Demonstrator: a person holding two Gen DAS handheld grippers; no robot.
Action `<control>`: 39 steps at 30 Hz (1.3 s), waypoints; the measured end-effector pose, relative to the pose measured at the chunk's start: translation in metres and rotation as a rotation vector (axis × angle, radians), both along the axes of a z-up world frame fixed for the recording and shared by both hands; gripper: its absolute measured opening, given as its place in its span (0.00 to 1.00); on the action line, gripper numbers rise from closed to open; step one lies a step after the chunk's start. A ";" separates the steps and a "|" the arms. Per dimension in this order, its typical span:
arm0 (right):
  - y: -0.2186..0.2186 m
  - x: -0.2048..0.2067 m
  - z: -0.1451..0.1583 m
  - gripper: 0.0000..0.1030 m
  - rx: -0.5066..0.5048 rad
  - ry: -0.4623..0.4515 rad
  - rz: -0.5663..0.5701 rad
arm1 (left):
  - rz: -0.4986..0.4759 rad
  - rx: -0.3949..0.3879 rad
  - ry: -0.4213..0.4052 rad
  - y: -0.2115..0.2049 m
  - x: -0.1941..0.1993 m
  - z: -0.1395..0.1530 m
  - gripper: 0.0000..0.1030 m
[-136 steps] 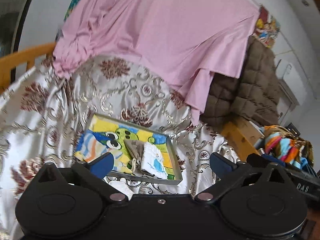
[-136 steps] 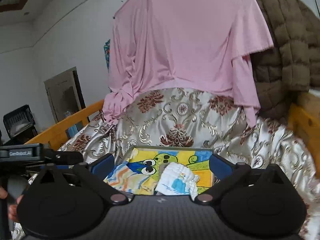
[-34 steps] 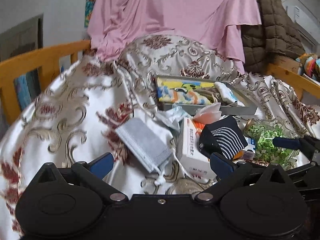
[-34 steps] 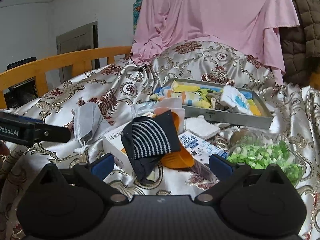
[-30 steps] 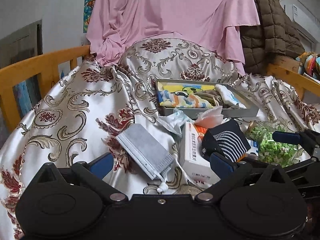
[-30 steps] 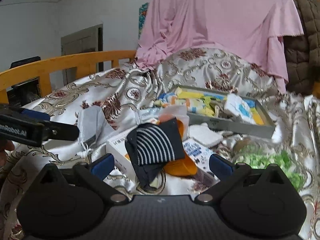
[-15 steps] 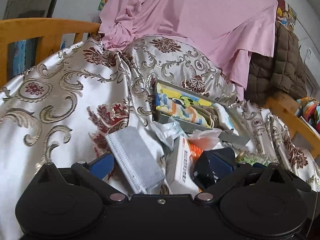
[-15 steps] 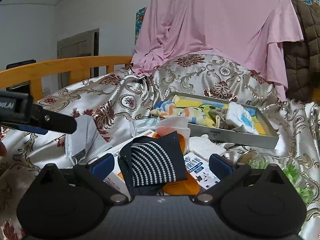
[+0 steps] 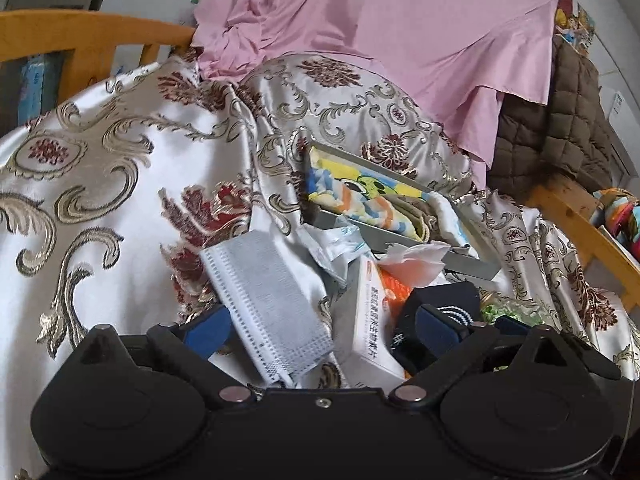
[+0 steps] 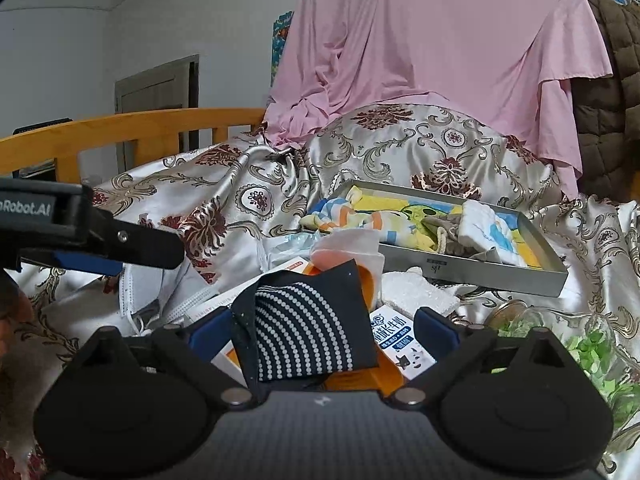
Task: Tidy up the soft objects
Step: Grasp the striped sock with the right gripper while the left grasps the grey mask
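A grey face mask lies on the patterned bedspread between the fingers of my open left gripper. A dark navy sock with white dots lies on a pile of boxes between the fingers of my open right gripper; it also shows in the left wrist view. A grey metal tray behind the pile holds a colourful cartoon cloth, a beige item and a white-blue cloth. The left gripper shows in the right wrist view, above the mask.
A white medicine box, a milk carton, an orange object, tissue, a white pad and a glass jar of green bits crowd the pile. A wooden bed rail stands at the left. Pink cloth hangs behind.
Both grippers have moved forward and down. The mask now lies between the left fingers and the sock between the right fingers. Both stay open.
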State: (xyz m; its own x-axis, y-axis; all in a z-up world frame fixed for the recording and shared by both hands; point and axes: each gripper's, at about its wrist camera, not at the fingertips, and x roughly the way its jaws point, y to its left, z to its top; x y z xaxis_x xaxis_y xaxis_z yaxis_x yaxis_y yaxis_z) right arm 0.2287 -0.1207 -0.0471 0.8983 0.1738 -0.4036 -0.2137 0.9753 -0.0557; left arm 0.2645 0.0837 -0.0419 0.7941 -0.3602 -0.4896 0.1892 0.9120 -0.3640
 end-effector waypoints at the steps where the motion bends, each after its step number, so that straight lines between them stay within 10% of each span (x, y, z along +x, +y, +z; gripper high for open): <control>1: 0.001 0.000 -0.001 0.93 -0.003 -0.001 -0.003 | 0.004 -0.003 -0.004 0.001 0.000 -0.001 0.95; 13: 0.019 0.006 -0.008 0.78 -0.077 -0.030 0.029 | 0.025 0.030 -0.001 -0.001 0.015 -0.012 0.84; 18: 0.021 0.008 -0.012 0.61 -0.088 -0.013 0.047 | 0.026 0.049 0.046 0.000 0.021 -0.021 0.71; 33: 0.030 -0.003 -0.015 0.54 -0.188 -0.073 0.060 | 0.060 0.046 0.083 0.006 0.021 -0.025 0.34; 39: 0.040 -0.013 -0.016 0.30 -0.269 -0.139 0.073 | 0.068 0.057 0.062 0.004 0.017 -0.021 0.18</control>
